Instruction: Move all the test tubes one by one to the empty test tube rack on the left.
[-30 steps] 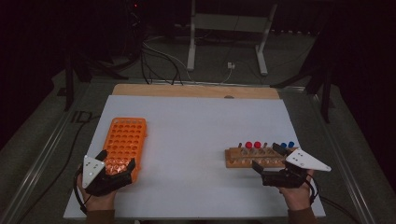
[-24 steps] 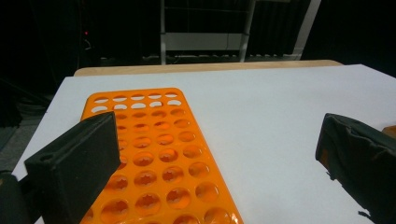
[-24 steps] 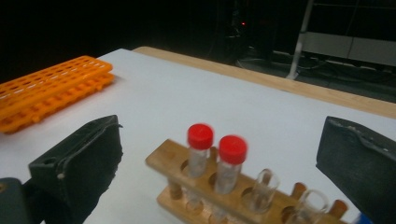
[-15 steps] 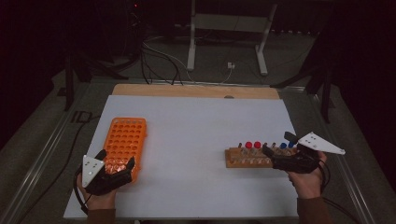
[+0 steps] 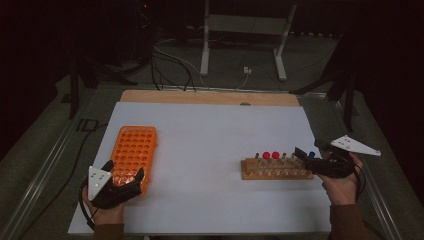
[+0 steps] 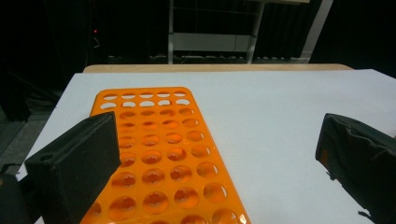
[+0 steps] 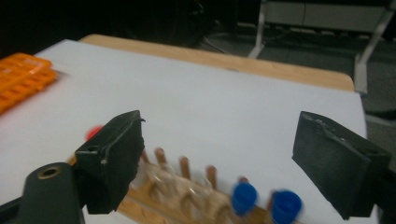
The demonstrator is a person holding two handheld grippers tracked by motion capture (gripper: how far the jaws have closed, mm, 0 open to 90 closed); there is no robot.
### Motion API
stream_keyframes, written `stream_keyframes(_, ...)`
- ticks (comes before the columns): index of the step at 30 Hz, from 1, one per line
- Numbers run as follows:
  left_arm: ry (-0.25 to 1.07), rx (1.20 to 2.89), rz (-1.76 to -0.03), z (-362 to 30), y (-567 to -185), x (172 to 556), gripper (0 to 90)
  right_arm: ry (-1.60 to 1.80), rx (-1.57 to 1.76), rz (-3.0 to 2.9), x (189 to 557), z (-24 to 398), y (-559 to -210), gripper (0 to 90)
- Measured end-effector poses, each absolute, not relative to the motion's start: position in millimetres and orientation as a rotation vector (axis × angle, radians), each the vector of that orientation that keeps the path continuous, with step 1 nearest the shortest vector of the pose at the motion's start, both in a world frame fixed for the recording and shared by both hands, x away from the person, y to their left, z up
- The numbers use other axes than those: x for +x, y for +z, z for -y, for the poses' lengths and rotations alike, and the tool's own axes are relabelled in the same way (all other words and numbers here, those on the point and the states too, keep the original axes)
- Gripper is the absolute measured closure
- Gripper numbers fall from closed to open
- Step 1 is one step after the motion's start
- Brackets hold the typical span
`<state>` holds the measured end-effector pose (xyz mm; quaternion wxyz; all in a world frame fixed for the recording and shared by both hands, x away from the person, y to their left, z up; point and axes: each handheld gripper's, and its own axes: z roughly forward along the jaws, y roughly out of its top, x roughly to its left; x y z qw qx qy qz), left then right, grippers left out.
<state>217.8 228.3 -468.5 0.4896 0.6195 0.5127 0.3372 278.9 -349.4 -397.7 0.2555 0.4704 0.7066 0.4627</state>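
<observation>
Blue-capped tubes (image 7: 264,200) blur at the bottom edge of the right gripper view, cut off, in the wooden rack (image 5: 276,169) on the tabletop (image 5: 210,135). Right tongs (image 5: 305,156) spread over the rack's right end, just been closing, nothing pinched. Left tongs (image 5: 124,172) spread over the near end of the orange rack (image 5: 135,150), well apart.

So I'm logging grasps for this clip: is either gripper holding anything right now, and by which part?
Nothing is held. The left gripper stands open over the orange rack; the right gripper, just closing, has nothing between its jaws.
</observation>
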Motion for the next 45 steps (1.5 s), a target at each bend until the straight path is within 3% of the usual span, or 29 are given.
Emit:
stream_keyframes(6,0.815,1.509,-1.242,-227.7,-468.7,218.5,0.5,1.205,1.311,-1.905,278.7,363.0,-402.0,22.9)
stream_keyframes(11,0.814,1.514,-1.236,-226.3,-468.8,218.7,0.5,1.156,1.330,-1.916,280.7,371.0,-406.0,36.1)
stream_keyframes(14,0.817,1.514,-1.238,-226.6,-468.8,218.2,0.5,1.119,1.361,-1.919,283.5,374.4,-412.4,52.6)
stream_keyframes(17,0.804,1.501,-1.251,-228.5,-469.9,219.2,0.5,1.099,1.388,-1.929,285.5,377.3,-419.9,63.7)
stream_keyframes(21,0.814,1.498,-1.244,-228.5,-468.8,218.9,0.5,1.083,1.410,-1.920,286.4,380.0,-427.7,71.6)
stream_keyframes(33,0.812,1.508,-1.246,-226.1,-469.3,219.6,0.5,1.087,1.434,-1.922,282.0,376.5,-454.0,75.8)
stream_keyframes(45,0.819,1.510,-1.234,-226.1,-467.8,217.9,0.5,1.080,1.430,-1.914,281.3,374.8,-453.0,76.7)
